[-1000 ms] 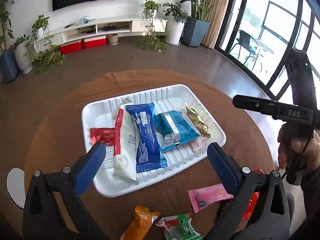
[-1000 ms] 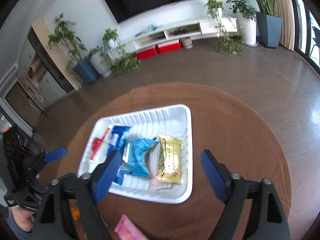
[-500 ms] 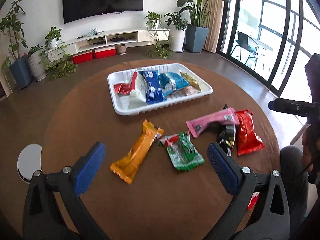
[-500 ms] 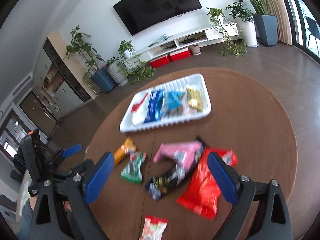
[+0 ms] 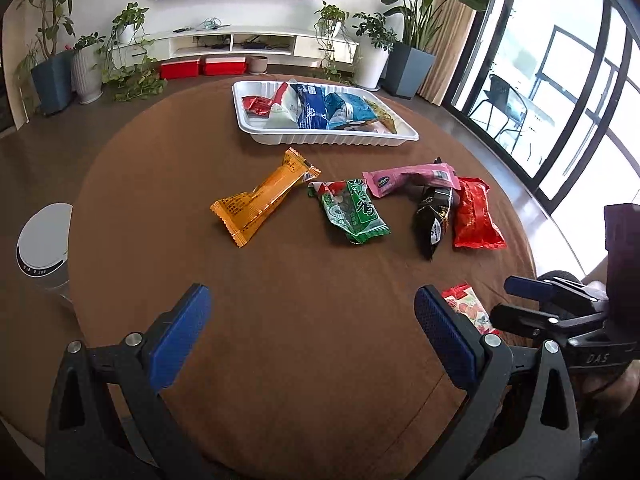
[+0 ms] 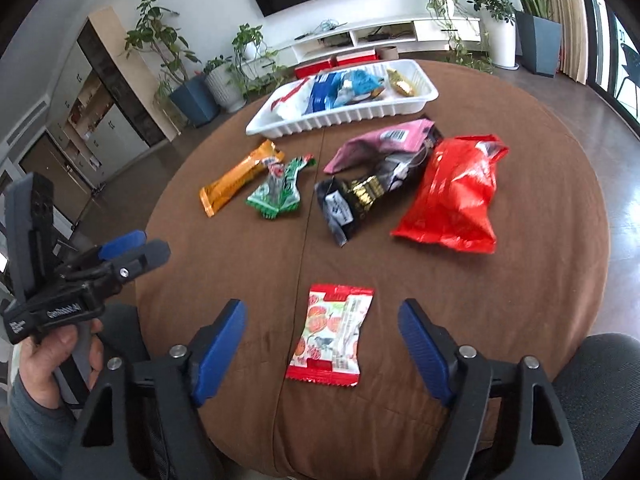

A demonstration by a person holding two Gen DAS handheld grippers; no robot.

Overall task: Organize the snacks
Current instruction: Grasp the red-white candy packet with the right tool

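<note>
A white tray [image 5: 276, 138] at the table's far side holds several snack packets; it also shows in the right wrist view [image 6: 340, 120]. Loose on the brown table lie an orange bar [image 5: 266, 198], a green packet [image 5: 352, 210], a pink packet [image 5: 408, 178], a black packet [image 5: 434, 216] and a red bag [image 5: 476, 214]. A small red-and-white packet [image 6: 332, 336] lies between my right gripper's [image 6: 322, 348] open fingers. My left gripper [image 5: 312, 340] is open and empty over the table's near edge.
A white round device [image 5: 44, 248] stands left of the table. A dark chair [image 6: 600, 400] is at the near right. Plants, a TV shelf and glass doors line the room behind the table.
Both grippers have pulled back from above the tray to the table's near edge. The loose packets have come into view. Both stay open.
</note>
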